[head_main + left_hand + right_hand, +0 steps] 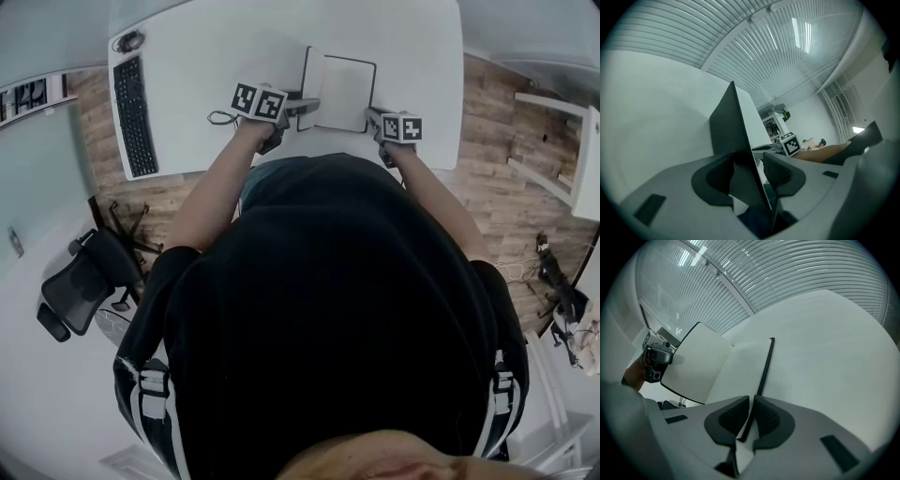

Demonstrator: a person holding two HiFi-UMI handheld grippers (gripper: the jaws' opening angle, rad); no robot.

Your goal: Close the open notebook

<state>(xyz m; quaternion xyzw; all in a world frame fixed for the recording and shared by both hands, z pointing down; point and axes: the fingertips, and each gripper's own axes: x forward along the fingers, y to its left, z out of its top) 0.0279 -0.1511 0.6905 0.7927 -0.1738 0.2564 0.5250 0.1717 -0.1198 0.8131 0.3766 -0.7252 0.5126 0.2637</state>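
Jaws of the left gripper (749,169) stand spread, with the raised left cover of the notebook (343,92) upright between them. Jaws of the right gripper (749,417) pinch its flat right edge on the white counter (206,56). A keyboard (134,117) lies well left.

left gripper (751,171) spread wide, right gripper (751,416) clamped

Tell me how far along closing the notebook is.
Partly done: the notebook has its left cover raised, standing roughly upright off the white desk. In hand: the right tongs pinch the right edge, holding the book down. The left tongs are open with the cover between them, not clamped. Left: swing the cover over onto the right page and flatten it.
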